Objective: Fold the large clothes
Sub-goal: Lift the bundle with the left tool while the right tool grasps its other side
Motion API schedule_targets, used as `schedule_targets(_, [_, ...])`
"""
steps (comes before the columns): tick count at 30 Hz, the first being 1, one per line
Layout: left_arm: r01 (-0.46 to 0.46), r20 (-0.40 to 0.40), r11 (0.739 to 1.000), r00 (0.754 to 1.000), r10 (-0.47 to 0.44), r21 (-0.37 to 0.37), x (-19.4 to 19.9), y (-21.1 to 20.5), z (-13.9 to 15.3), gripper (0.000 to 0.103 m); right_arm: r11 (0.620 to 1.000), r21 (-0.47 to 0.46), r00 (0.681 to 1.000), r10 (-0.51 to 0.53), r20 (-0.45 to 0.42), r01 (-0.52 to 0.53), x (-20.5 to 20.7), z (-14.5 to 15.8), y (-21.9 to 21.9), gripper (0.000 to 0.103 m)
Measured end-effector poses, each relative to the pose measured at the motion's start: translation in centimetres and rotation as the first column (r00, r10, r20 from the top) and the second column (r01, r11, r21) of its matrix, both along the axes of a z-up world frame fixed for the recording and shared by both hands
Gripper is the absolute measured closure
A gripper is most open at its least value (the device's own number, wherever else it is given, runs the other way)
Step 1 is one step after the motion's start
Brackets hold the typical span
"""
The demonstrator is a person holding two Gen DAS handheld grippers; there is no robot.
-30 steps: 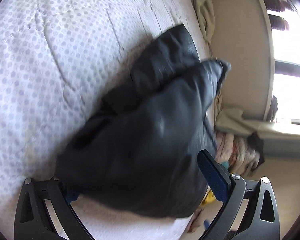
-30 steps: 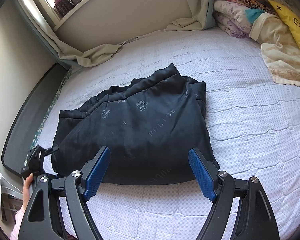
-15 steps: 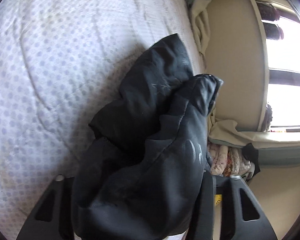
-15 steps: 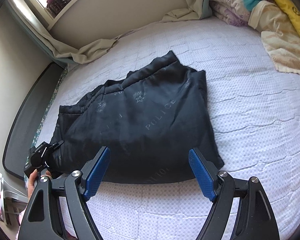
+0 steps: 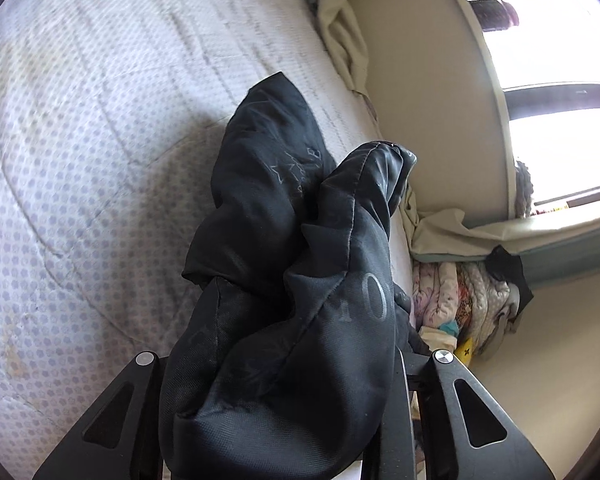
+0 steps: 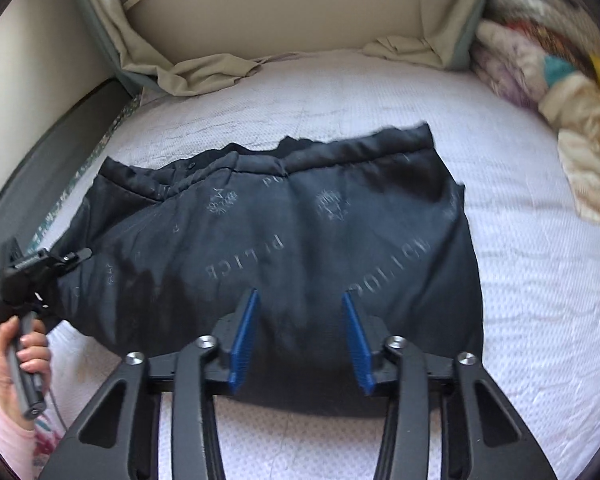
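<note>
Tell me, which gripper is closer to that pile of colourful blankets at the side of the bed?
Right. The right gripper hangs over the black jacket's near edge; the left gripper grips its far end, away from the blankets.

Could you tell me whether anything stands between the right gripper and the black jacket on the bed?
Nothing visible does. The right gripper hangs with its jaws partly open directly at the near edge of the black jacket, with no other item between them on the mattress.
</note>
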State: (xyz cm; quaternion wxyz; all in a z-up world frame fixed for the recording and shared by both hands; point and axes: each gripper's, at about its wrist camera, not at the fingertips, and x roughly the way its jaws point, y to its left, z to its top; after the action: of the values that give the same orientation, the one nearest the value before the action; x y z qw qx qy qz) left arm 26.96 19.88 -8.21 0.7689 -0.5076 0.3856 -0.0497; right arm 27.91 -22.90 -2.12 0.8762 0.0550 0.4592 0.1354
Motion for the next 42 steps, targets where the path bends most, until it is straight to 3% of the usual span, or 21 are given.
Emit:
schedule_targets(8, [0.018, 0.032, 1.000, 0.999, -0.019, 0.020, 0.8, -1.4, 1.3, 0.072, 1.000, -0.004, 0.999, 0.023, 0.024, -0.023, 2.1, -0.6, 2.5, 0.070])
schedule_targets(13, [0.028, 0.047, 0.999, 0.998, -0.030, 0.040, 1.3, -2.3, 1.7, 0.073, 0.998, -0.058, 1.000, -0.019, 0.014, 0.019, 3.6, -2.2, 3.1, 0.070])
schedule_targets(19, [0.060, 0.097, 0.996, 0.993, -0.066, 0.067, 1.8, -3.4, 3.4, 0.074, 0.998, -0.011, 0.997, -0.056, -0.061, 0.055, 6.4, -5.7, 2.1, 0.070])
schedule_targets(24, [0.097, 0.157, 0.982, 0.980, -0.122, 0.162, 2.0, -5.7, 6.2, 0.074, 0.999, -0.023, 0.996, -0.048, -0.080, 0.046, 7.6, -7.5, 2.2, 0.071])
schedule_targets(27, [0.124, 0.192, 0.963, 0.966, -0.172, 0.239, 2.0, -7.8, 8.3, 0.074, 0.999, -0.035, 0.996, -0.043, -0.079, 0.041, 8.1, -8.4, 2.4, 0.071])
schedule_targets(32, [0.167, 0.226, 0.899, 0.935, -0.275, 0.404, 2.3, -12.7, 12.3, 0.074, 0.999, -0.021, 0.995, -0.044, -0.090, 0.042, 8.5, -9.2, 2.2, 0.071])
schedule_targets(36, [0.201, 0.238, 0.867, 0.911, -0.336, 0.456, 2.6, -16.2, 14.3, 0.074, 0.999, 0.018, 0.994, -0.047, -0.102, 0.049, 8.6, -9.6, 1.8, 0.072])
schedule_targets(42, [0.278, 0.200, 0.786, 0.871, -0.449, 0.553, 3.2, -23.4, 16.4, 0.074, 0.991, 0.116, 0.989, -0.055, -0.138, 0.072, 9.1, -10.0, 0.2, 0.074])
